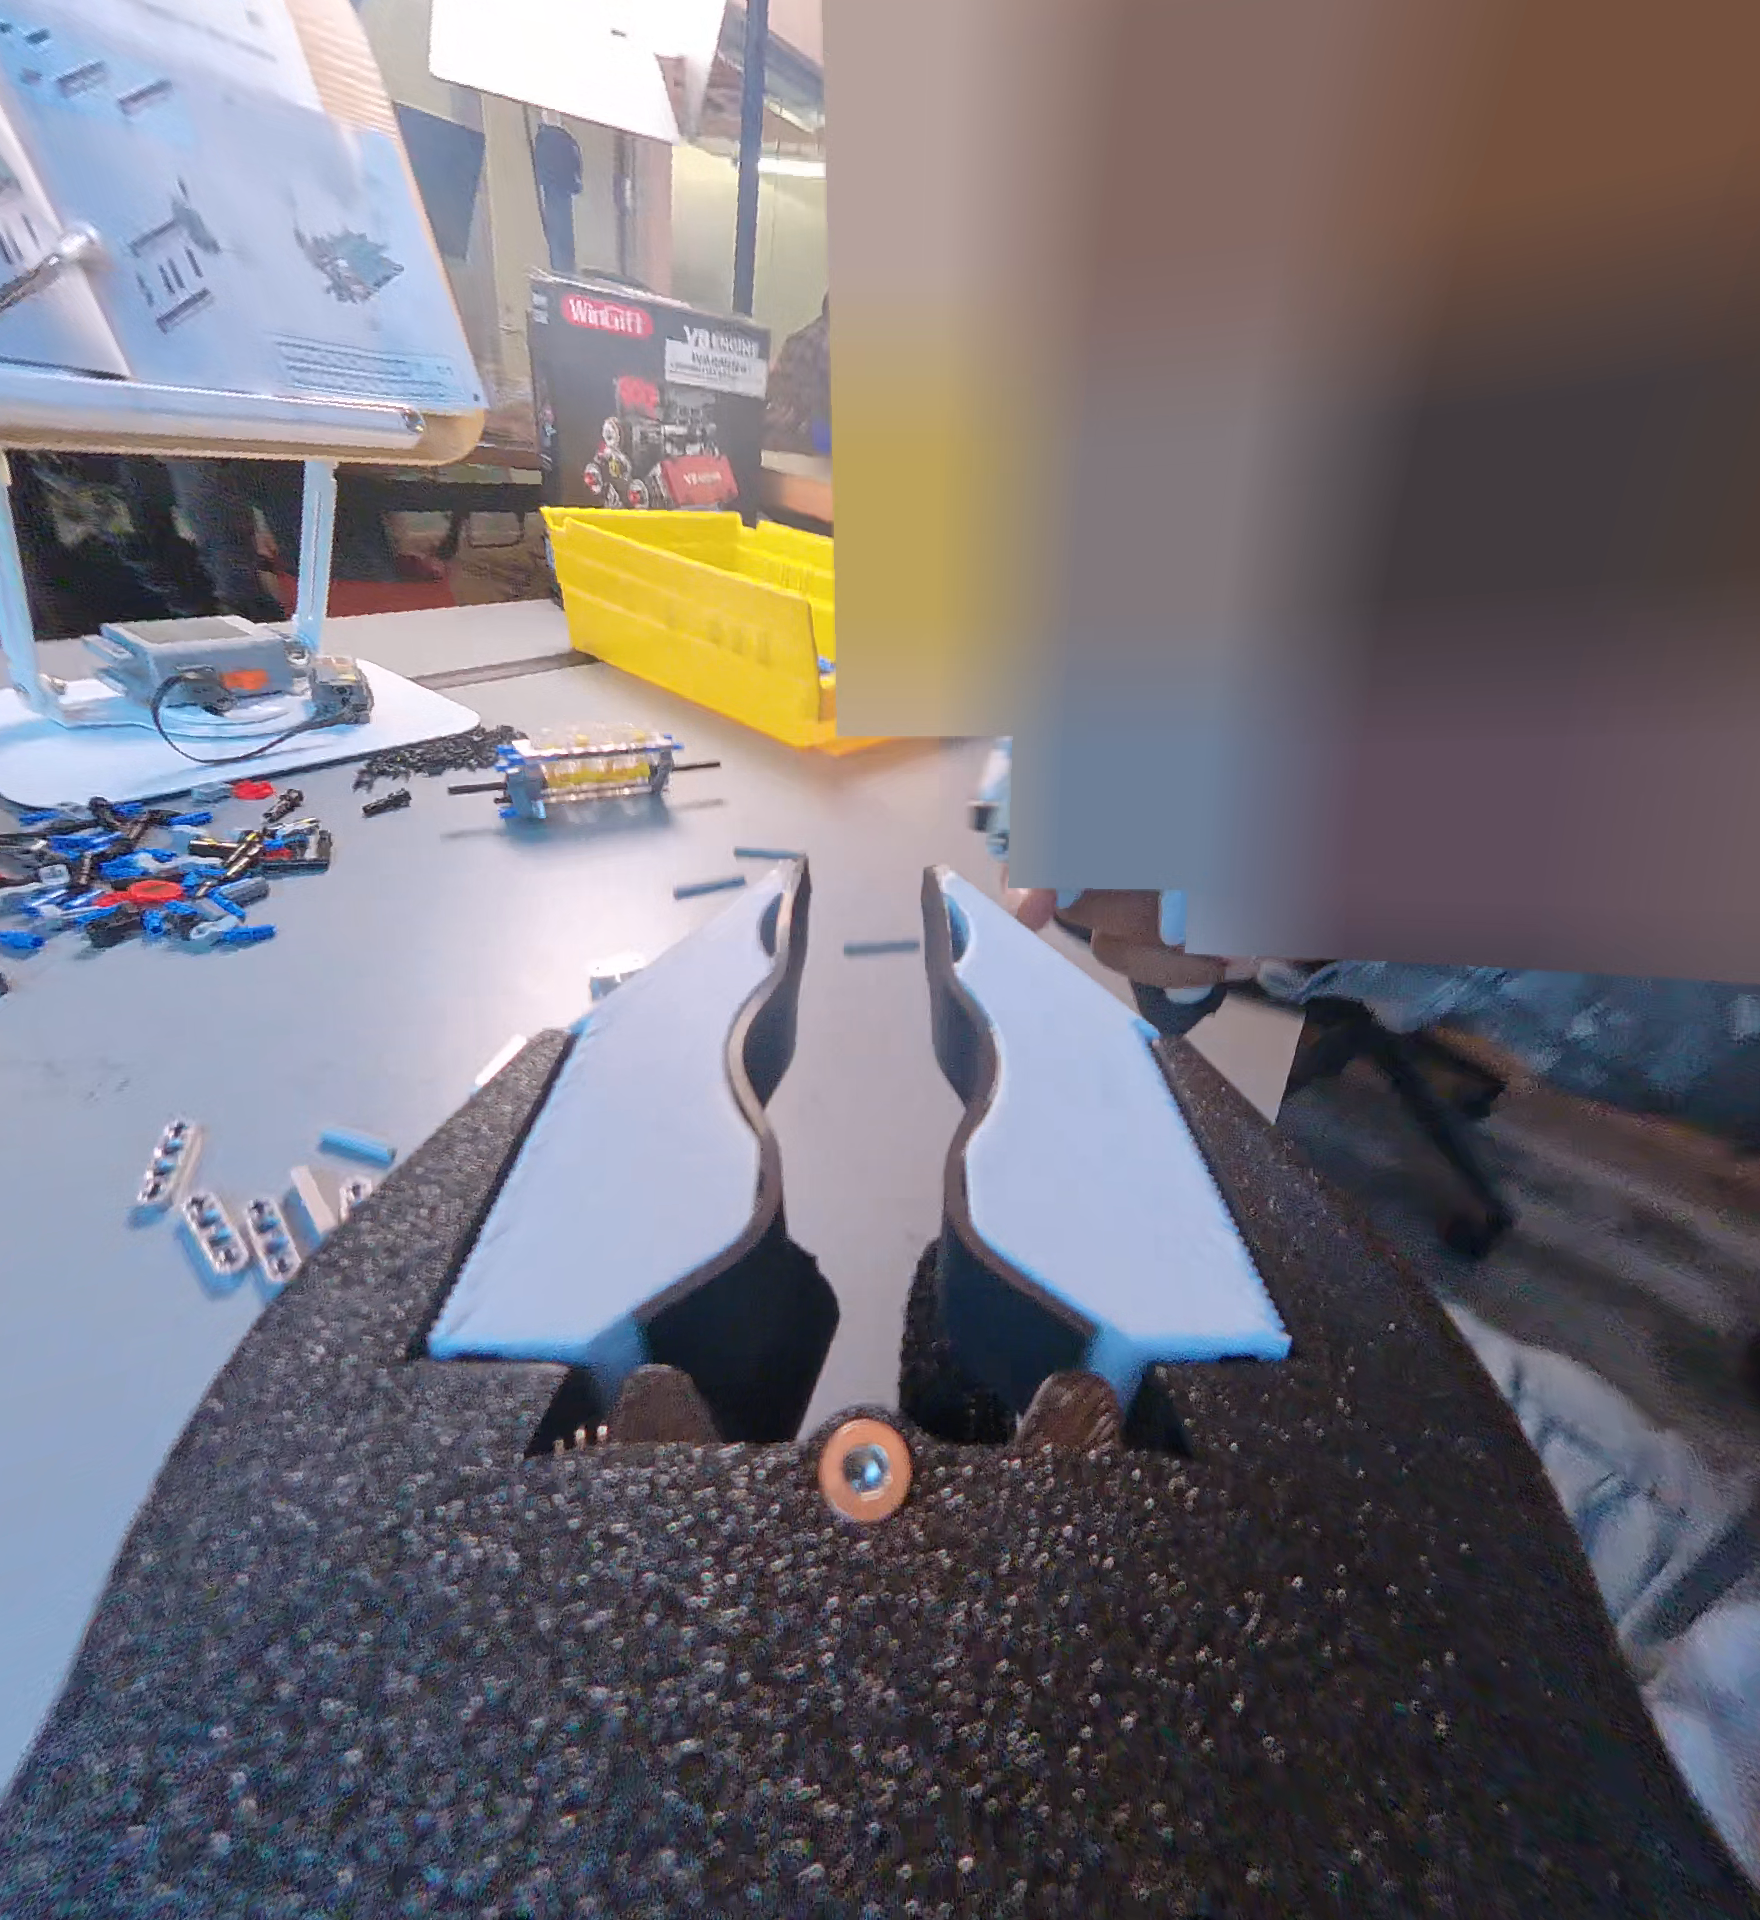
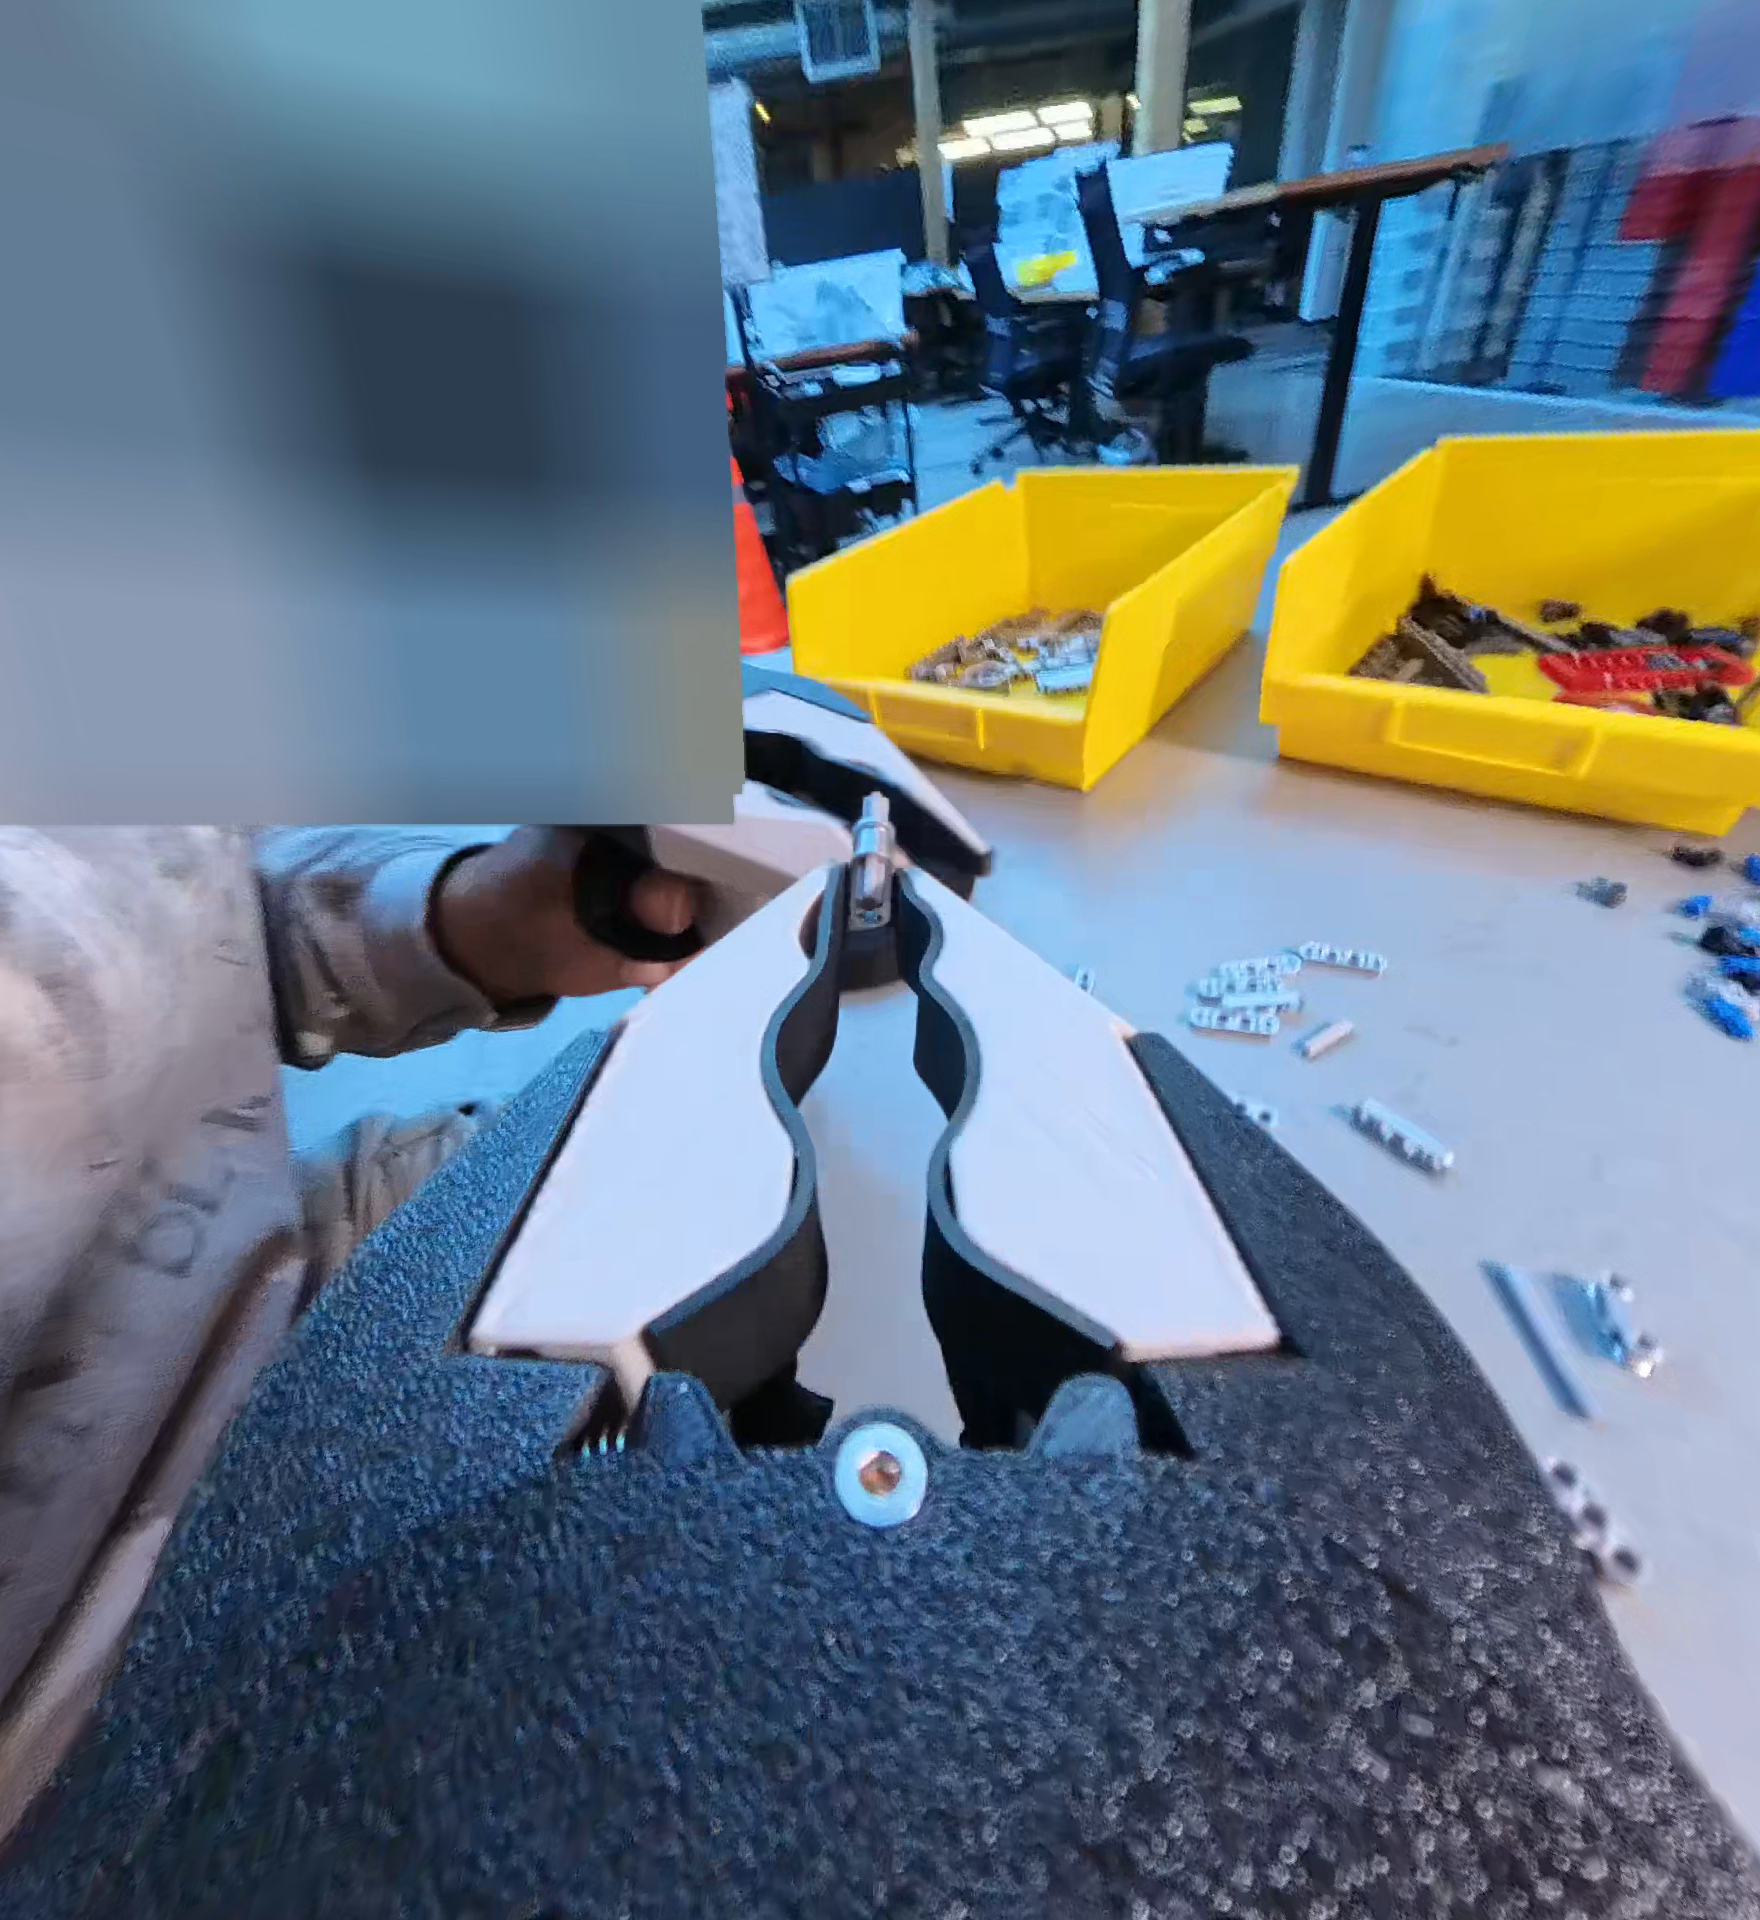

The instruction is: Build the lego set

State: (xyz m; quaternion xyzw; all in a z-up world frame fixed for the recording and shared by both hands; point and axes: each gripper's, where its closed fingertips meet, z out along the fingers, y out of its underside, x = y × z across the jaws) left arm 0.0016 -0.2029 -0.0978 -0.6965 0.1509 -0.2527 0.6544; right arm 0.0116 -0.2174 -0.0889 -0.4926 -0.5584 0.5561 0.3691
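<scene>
My left gripper [image 1: 863,883] is open and empty, low over the grey table [image 1: 460,997], with a small blue pin [image 1: 880,947] lying between its fingers. A small block assembly with yellow parts and a black axle [image 1: 585,777] lies beyond it. My right gripper [image 2: 868,894] is shut on a small grey building piece [image 2: 869,862] that stands up between its tips. The other gripper [image 2: 855,774] and a person's hand [image 2: 543,925] on its black handle show just beyond the tips.
A pile of blue, black and red pieces [image 1: 128,873] and several grey beams [image 1: 221,1216] lie left. A booklet stand [image 1: 180,260] with a grey battery box [image 1: 211,649], a yellow bin [image 1: 689,613] and a kit box [image 1: 647,416] stand behind. Two yellow bins [image 2: 1042,623] [image 2: 1551,644] with parts, grey beams [image 2: 1271,987]. Both grippers' tips are close together, under 4 cm apart.
</scene>
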